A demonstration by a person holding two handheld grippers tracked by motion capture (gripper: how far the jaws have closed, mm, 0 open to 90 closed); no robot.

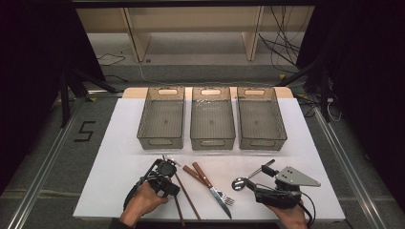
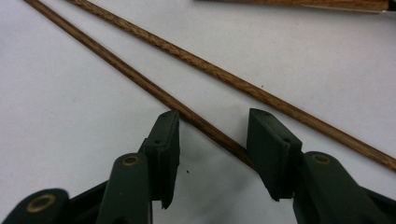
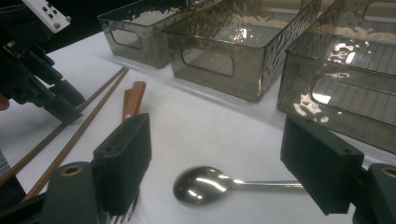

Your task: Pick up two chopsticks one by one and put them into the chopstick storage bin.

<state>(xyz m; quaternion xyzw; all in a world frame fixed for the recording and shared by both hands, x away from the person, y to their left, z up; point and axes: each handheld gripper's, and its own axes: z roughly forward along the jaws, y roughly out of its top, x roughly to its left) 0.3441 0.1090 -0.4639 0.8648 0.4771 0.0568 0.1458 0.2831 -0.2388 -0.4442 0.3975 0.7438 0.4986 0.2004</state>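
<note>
Chopsticks between my left tongs, spoon before my right

Chopsticks are what my left hand (image 1: 143,200) works at, near the front edge of the white table (image 1: 105,162). Two thin brown sticks lie there side by side, close but apart. In the left gripper view the nearer chopstick (image 2: 140,80) runs slantwise down between the two black pads (image 2: 163,144) of my left tongs (image 2: 212,140). The jaws stand apart around it, with white table showing on either side of the stick, so they are released and nothing is clamped. The second chopstick (image 2: 243,86) lies just beyond, clear of the jaws.

From the high view my left tongs (image 1: 165,179) point down at the upper part of the sticks. Just to their right lie a wooden-handled knife (image 1: 206,183) and a wooden-handled fork (image 1: 224,196), their handles close together.

My right tongs (image 3: 215,154) are spread wide and hold nothing. Between their jaws, on the table ahead, rests a metal spoon (image 3: 205,184), bowl upward, its handle running off toward the right pad. In the high view the spoon (image 1: 240,182) lies just in front of my right tongs (image 1: 260,183).

Three clear grey plastic bins stand in a row at the far side: the left bin (image 1: 161,119), the middle bin (image 1: 212,119), and the right bin (image 1: 261,119), well apart from the cutlery.
</note>
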